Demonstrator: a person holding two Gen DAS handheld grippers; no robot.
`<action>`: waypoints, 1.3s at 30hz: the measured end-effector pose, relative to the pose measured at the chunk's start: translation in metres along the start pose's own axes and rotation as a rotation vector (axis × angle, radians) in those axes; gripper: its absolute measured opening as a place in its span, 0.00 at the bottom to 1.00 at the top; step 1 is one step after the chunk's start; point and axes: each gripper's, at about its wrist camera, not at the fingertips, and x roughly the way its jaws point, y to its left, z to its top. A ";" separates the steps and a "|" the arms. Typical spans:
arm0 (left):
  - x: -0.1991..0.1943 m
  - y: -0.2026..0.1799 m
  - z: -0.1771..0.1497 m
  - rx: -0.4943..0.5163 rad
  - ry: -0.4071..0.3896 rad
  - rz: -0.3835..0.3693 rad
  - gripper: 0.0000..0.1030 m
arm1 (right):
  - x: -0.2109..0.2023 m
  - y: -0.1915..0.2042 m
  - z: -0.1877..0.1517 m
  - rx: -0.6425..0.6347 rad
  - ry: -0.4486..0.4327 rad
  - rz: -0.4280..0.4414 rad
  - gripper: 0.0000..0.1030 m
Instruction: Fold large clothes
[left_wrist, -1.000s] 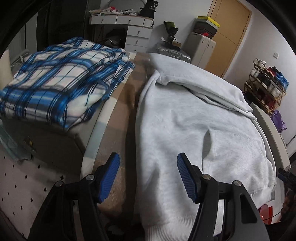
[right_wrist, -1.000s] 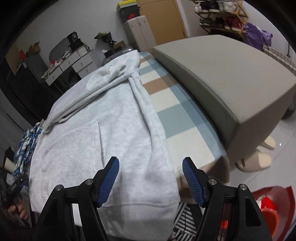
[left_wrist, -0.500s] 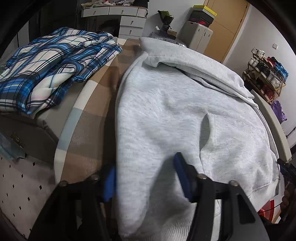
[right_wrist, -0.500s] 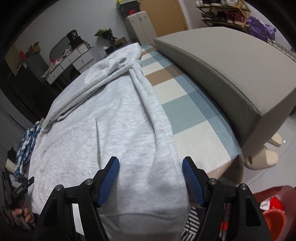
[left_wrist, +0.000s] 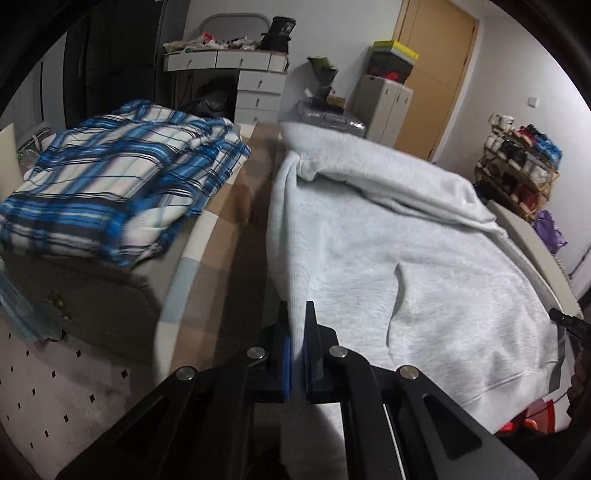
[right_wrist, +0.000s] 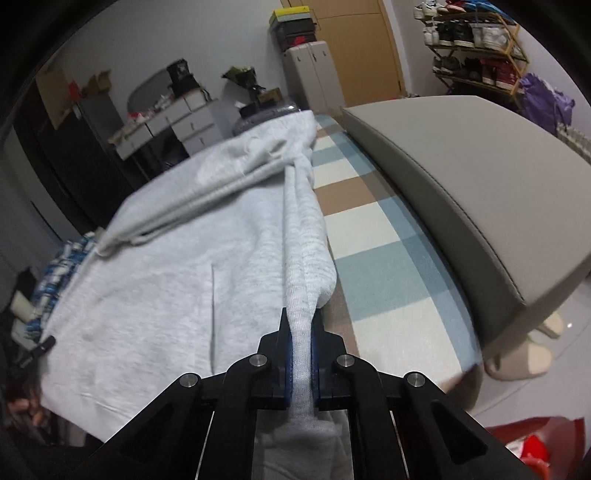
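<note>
Grey hoodie (left_wrist: 406, 236) spread flat over the checked bed cover (right_wrist: 384, 266), hem at the near edge; soft, thick fleece, floppy, probably weighty enough to sag; best held at the ribbed hem corners; left gripper (left_wrist: 295, 354) and right gripper (right_wrist: 301, 365) each clamped on one; no containers in play.

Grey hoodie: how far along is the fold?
Done: plaid garment sits folded aside; the grey hoodie lies flat with sleeves tucked across. In hand: left gripper and right gripper each clamp a hem corner. Left: carrying the hem up toward the hood.
</note>
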 end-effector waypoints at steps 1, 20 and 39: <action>-0.006 0.002 -0.003 -0.001 0.009 -0.018 0.01 | -0.007 -0.001 -0.003 0.010 -0.006 0.018 0.06; 0.018 0.018 -0.023 -0.070 0.173 -0.086 0.19 | -0.017 -0.019 -0.050 0.115 0.091 0.061 0.48; 0.008 0.015 -0.018 -0.090 0.090 -0.126 0.01 | -0.033 -0.004 -0.060 0.031 0.013 0.214 0.04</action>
